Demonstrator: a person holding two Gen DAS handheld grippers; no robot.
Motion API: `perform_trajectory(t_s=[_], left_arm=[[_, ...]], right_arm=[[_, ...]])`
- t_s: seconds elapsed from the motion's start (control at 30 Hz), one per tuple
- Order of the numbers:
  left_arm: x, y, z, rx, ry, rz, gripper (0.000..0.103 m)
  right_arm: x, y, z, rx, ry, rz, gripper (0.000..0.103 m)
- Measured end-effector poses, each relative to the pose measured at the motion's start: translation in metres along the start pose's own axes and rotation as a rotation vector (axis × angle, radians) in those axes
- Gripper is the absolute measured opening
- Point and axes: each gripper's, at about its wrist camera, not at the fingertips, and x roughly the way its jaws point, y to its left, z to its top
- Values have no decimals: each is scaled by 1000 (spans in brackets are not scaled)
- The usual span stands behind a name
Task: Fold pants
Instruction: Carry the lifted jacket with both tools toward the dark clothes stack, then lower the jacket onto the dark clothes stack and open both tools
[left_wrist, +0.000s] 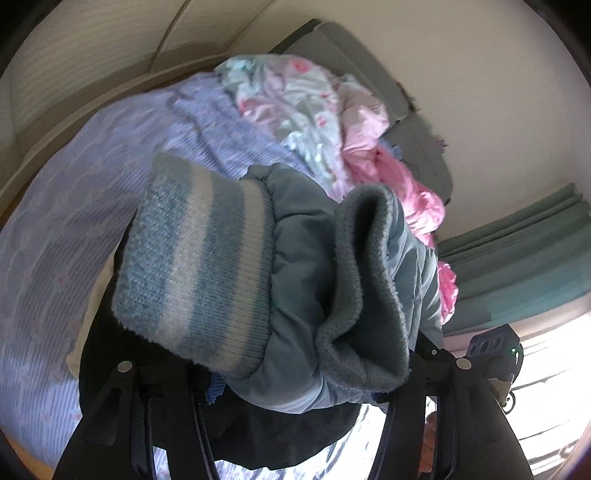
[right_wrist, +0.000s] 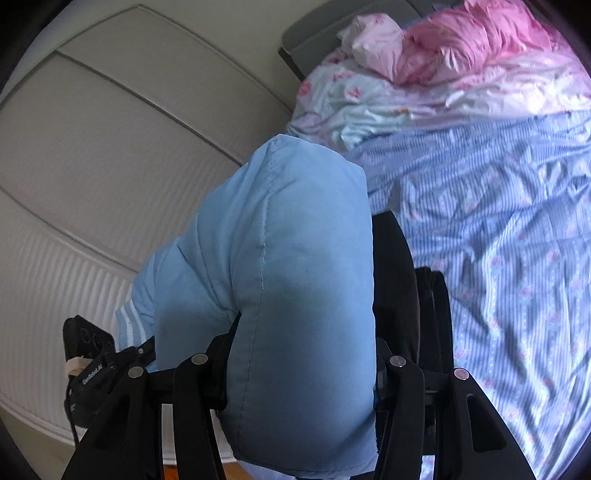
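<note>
One pair of pants, light blue and padded, is up in the air over the bed, held at both ends. From the right wrist view a smooth, puffy stretch of it with one stitched seam runs up and away from the camera, its long axis pointing toward the wardrobe and the head of the bed. From the left wrist view the same garment shows its striped knit cuff, blue and white bands, pointing up and to the left, with a fleecy grey-blue lining rolled outward beside it.

Two grippers are at work. The right gripper has its fingers pressed in on the padded cloth, which bulges between them. The left gripper has the bunched cuff end sitting between its fingers; the fabric covers the tips, though the cloth hangs from there, so it reads as pinched. In the right wrist view the left gripper appears again, low on the left, at the striped edge.

Beneath lies one bed sheet, blue striped with small pink flowers, wrinkled. At the head of the bed sits one crumpled floral quilt in pink and pale green, next to a bright pink cover. A white wardrobe stands beside the bed, and green curtains hang by a bright window.
</note>
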Motion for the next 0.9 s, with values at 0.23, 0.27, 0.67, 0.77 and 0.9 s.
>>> perform_trajectory(t_s=[0.23,0.27,0.67,0.77,0.9], left_arm=[[-3,12,-7,65,41,168,67],[-6,11,-9,72,35,186,69],[-31,4,-13,83,-14,296,78],[-35,2,-17,88,-21,346,79],[-47,-3,-20,99,-55,394,79]], right_arm=[[17,1,-1,-65,32,-96,62],[19,2,-1,-67,40,-105,63],[-21,36,-9,-247,-36,-319,81],[-31,42,-11,-267,-46,-334,81],[-43,48,-19,-286,-53,-357,81]])
